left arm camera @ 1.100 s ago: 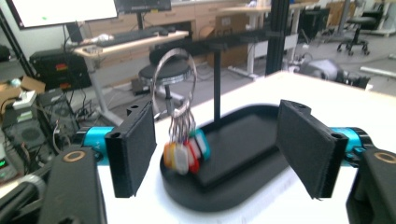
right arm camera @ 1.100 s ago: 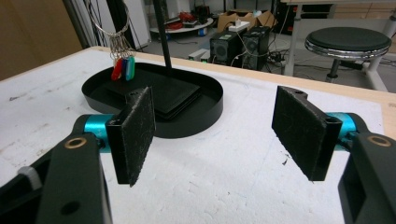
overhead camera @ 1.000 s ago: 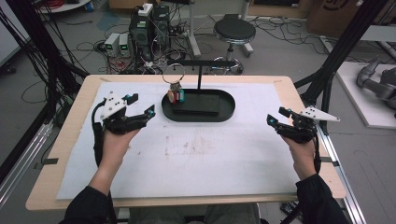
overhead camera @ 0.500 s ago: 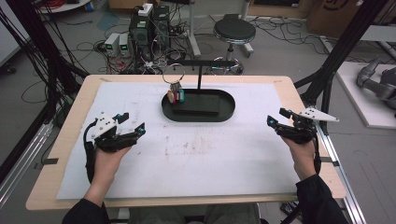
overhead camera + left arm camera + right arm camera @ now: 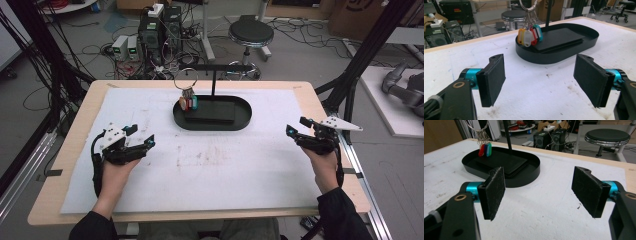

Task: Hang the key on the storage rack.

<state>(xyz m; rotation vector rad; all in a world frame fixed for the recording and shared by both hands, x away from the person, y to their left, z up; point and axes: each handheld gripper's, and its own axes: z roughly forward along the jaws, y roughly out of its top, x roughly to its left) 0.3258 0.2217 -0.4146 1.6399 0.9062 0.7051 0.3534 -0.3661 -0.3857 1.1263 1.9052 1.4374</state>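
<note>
A black oval tray (image 5: 245, 120) (image 5: 589, 40) (image 5: 534, 171) with a post stand sits at the table's far centre. From the stand's arm hangs a key ring with coloured tags (image 5: 188, 102) (image 5: 530, 36) (image 5: 485, 149) over the tray's left end. My left gripper (image 5: 142, 137) (image 5: 540, 82) rests low over the white mat at the left, open, with nothing between its pads. At the right edge of the mat my right gripper (image 5: 296, 127) (image 5: 540, 192) is open too and holds nothing. Both point toward the tray.
A white foam mat (image 5: 215, 170) covers most of the wooden table (image 5: 70, 150). Behind the table stand a round stool (image 5: 250, 34), computer boxes (image 5: 160, 25) and loose cables on the floor. Black frame posts (image 5: 360, 65) rise at both sides.
My left gripper has drawn back toward the near edge and lower on the mat over the last second. The right gripper has stayed put. Both remain open.
</note>
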